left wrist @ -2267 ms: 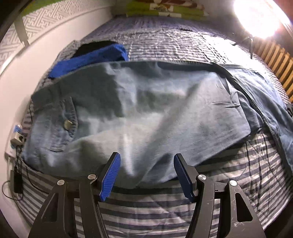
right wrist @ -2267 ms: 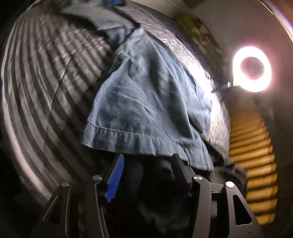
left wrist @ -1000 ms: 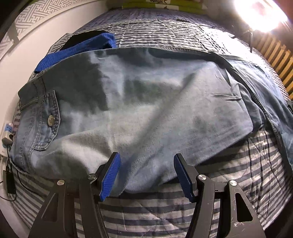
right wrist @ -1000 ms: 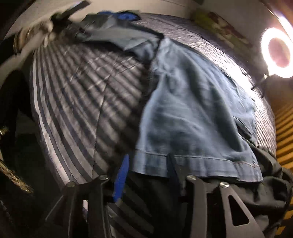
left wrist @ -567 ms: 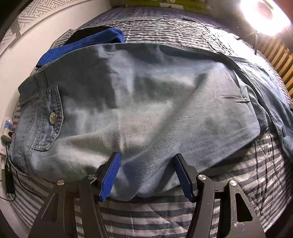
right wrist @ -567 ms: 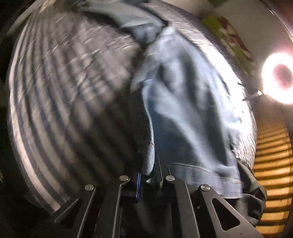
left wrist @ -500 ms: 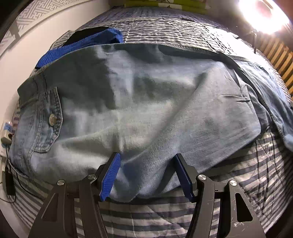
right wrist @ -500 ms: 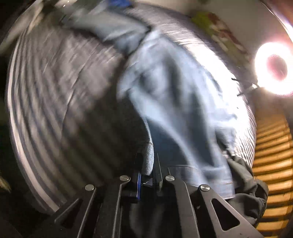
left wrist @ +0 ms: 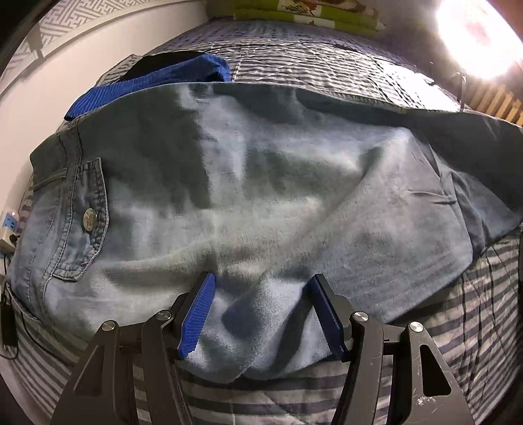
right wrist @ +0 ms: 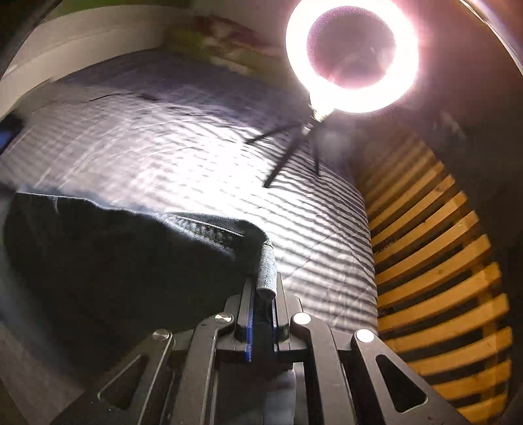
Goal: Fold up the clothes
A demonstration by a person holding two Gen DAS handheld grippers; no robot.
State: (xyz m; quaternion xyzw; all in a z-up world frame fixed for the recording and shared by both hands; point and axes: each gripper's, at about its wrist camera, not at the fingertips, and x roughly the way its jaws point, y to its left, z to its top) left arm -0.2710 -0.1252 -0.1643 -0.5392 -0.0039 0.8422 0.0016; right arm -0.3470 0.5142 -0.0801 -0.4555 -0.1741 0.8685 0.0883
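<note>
Light blue jeans lie spread across the striped bed, their back pocket and button at the left. My left gripper hovers at the near edge of the jeans. Its blue pads stand apart and denim lies loose between them, ungripped. In the right wrist view my right gripper is shut on a rolled hem of the jeans. The hem is lifted off the bed, and dark denim hangs away to the left. In the left wrist view that lifted leg shows as a dark band at the right.
A blue garment lies beyond the jeans near the white wall. A ring light on a tripod stands on the bed's far side. Wooden slats run along the right. Folded green bedding sits at the head. A power strip lies at the left.
My right gripper closed on the hem of the jeans leg, then swung up and across with it, so it now faces the ring light. The left gripper barely moved.
</note>
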